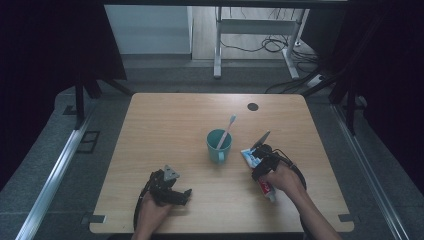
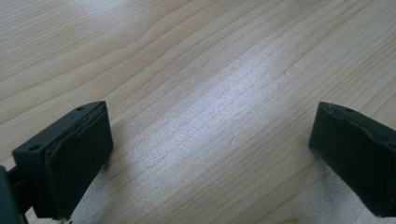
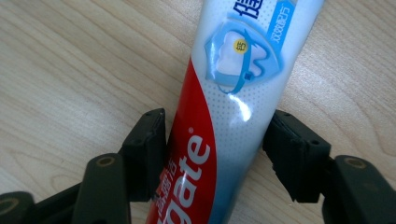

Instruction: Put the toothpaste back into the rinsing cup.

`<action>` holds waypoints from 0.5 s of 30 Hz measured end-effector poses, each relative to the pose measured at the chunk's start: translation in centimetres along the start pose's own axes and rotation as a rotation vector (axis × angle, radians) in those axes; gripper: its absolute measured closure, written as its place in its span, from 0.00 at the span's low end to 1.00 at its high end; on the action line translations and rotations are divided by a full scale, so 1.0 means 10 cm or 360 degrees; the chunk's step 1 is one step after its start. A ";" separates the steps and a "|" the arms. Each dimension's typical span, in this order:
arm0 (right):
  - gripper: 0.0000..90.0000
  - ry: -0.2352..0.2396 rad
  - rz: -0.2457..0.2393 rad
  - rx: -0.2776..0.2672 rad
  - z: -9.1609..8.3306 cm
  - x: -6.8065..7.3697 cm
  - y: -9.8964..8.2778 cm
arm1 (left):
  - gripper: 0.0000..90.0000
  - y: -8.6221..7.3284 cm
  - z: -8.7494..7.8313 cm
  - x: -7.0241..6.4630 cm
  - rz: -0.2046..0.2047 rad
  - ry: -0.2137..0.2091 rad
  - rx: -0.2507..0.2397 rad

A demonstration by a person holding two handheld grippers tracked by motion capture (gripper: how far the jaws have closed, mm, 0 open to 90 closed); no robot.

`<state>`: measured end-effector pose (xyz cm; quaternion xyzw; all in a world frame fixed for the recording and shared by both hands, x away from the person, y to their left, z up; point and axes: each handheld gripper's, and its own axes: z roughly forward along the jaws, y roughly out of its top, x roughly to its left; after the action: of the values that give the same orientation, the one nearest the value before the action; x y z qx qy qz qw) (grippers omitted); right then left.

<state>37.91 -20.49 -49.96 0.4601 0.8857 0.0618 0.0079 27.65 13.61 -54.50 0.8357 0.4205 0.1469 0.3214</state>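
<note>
The right hand-held gripper [image 1: 260,162] sits over a toothpaste tube [image 1: 258,172] that lies flat on the wooden surface [image 1: 165,120], just to the right of a teal mug [image 1: 219,145]. In the right gripper view the tube [image 3: 224,116] runs up between the two black jaws, its red and white printed body filling the gap. Both pads stand against the tube's sides (the left one touches the red edge, the right one meets the pale blue side), so the jaws are closed on the tube at a middling width. The tube's flat crimped end points toward the far side of the surface and its cap end lies toward the person, under the right hand [image 1: 282,177].

A pink toothbrush [image 1: 226,131] stands tilted in the mug, its head up and leaning to the right.

The left hand-held gripper [image 1: 182,195] rests low on the near left part of the surface, well apart from the mug and the tube. In the left gripper view its jaws stand wide, with bare wood grain [image 2: 210,107] between them and nothing in their grasp. A small dark round mark [image 1: 252,106] lies near the far edge of the surface.
</note>
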 end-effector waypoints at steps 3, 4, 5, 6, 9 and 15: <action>0.46 -0.0018 0.0022 0.0026 0.01 0.02 0.03 | 0.00 0.00 0.00 0.00 0.0002 0.0000 0.0000; 0.47 -0.0026 0.0030 0.0033 0.01 0.02 0.03 | 0.00 0.00 0.00 0.00 -0.0005 0.0000 0.0000; 0.49 -0.0022 0.0040 0.0037 0.01 0.01 0.03 | 0.00 0.00 0.00 0.00 -0.0004 0.0000 0.0000; 0.52 -0.0019 0.0062 0.0041 0.00 0.01 0.04 | 0.00 0.00 0.00 0.00 -0.0001 0.0000 0.0000; 0.60 -0.0003 0.0083 0.0039 -0.01 0.00 0.03 | 0.00 0.00 0.00 0.00 -0.0002 0.0001 0.0001; 0.73 0.0029 0.0064 0.0011 -0.06 -0.03 0.00 | 0.00 0.00 0.00 0.00 -0.0003 0.0000 0.0001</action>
<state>37.99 -20.80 -49.35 0.4773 0.8765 0.0629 -0.0030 27.63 13.60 -54.50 0.8353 0.4214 0.1465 0.3213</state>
